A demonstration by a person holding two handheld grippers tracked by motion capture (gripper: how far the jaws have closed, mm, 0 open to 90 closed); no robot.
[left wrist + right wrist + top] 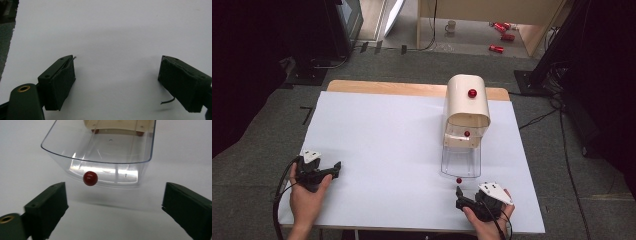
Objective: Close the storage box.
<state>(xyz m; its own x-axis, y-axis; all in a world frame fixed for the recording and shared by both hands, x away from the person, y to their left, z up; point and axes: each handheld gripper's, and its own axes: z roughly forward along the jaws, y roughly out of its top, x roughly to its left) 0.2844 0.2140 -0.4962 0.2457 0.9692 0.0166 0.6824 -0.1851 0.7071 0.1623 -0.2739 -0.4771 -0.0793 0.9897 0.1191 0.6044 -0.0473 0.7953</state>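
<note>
Right gripper, jaws apart and empty, held low near the front right corner of the tabletop and aimed at the red knob on the front wall of the clear drawer. The knob lies ahead of the pads, between their lines but untouched; the wide stance probably leaves room to straddle it before closing. The fingers are blunt black blocks faced with matte, slightly rough padding, suited to pinching a small smooth sphere.

The drawer is a transparent, glossy plastic tray with rounded corners, drawn partway out of a cream cabinet toward the front edge. The cabinet has a curved, arch-like top and carries a second red knob on its upper door; it stands right of centre, close to the back edge.

Left gripper, jaws likewise apart and empty, rests near the front left corner, well apart from the drawer, apparently parked. The tabletop is a flat, pale, matte sheet.
</note>
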